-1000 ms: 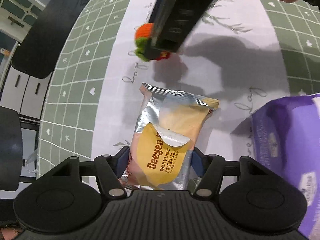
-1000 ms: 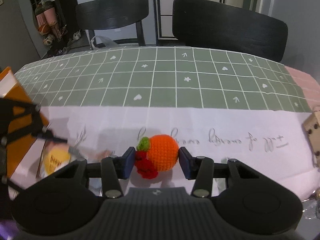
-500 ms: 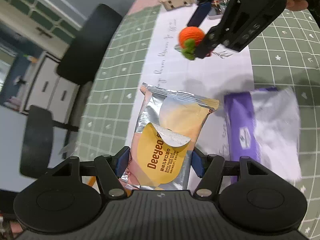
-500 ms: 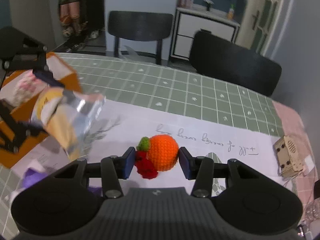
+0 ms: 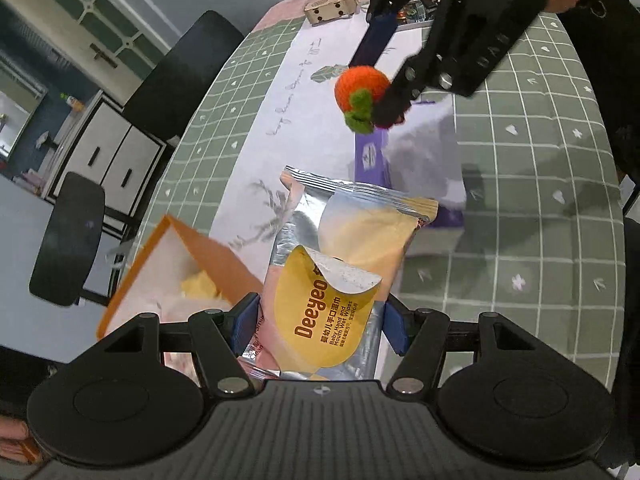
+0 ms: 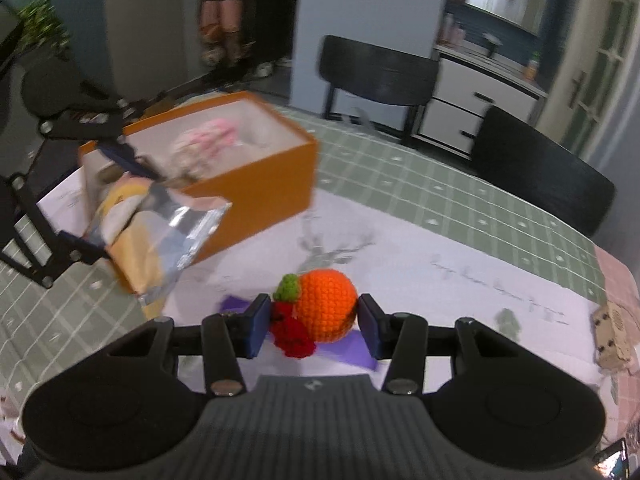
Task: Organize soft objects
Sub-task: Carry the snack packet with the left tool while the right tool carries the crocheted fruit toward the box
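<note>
My left gripper [image 5: 316, 320] is shut on a silver and yellow Deeyeo wet wipes pack [image 5: 344, 276] and holds it in the air beside the open orange box [image 5: 172, 276]. The pack [image 6: 156, 232] and the box [image 6: 240, 164] also show in the right wrist view. My right gripper [image 6: 312, 320] is shut on an orange crocheted fruit [image 6: 324, 304] with a green leaf and red bits, held above the table. From the left wrist view the fruit [image 5: 360, 88] hangs above a purple tissue pack [image 5: 404, 160].
The box holds pink and yellow soft items [image 6: 208, 140]. A small wooden box [image 5: 332, 8] lies at the table's far end. Black chairs [image 6: 380, 76] stand along the far side. The table has a green grid cloth [image 5: 536, 184] and a white runner [image 5: 304, 76].
Both grippers have lifted and swung toward the orange box, which has come into both views. Each still holds its object.
</note>
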Action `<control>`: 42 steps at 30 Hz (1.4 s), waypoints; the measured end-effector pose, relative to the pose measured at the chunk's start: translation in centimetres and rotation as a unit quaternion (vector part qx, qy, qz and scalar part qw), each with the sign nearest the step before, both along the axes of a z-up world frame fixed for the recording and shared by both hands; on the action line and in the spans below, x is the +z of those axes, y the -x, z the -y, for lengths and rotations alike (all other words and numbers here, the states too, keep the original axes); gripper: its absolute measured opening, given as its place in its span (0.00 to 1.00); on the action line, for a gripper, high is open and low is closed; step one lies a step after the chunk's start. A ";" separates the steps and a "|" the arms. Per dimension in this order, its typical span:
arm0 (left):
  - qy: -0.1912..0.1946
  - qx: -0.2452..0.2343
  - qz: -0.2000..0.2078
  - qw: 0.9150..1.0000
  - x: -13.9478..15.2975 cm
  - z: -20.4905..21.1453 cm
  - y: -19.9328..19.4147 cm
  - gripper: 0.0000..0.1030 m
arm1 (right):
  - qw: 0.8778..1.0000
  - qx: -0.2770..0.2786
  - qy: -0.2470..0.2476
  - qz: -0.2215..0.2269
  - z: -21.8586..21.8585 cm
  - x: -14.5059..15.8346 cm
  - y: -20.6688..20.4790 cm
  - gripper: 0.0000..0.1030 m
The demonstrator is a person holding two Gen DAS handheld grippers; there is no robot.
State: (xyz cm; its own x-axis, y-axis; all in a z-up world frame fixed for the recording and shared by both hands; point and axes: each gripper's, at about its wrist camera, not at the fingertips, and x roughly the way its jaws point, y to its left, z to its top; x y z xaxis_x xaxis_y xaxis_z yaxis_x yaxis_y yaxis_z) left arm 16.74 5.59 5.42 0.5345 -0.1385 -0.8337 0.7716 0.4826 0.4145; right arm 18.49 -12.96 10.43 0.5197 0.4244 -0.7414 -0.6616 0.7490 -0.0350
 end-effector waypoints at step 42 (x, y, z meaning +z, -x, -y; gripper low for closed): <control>0.077 0.323 0.000 0.943 0.2 -17.5 -10.6 0.71 | 0.998 0.043 0.005 0.034 -19.4 0.3 -9.9 0.46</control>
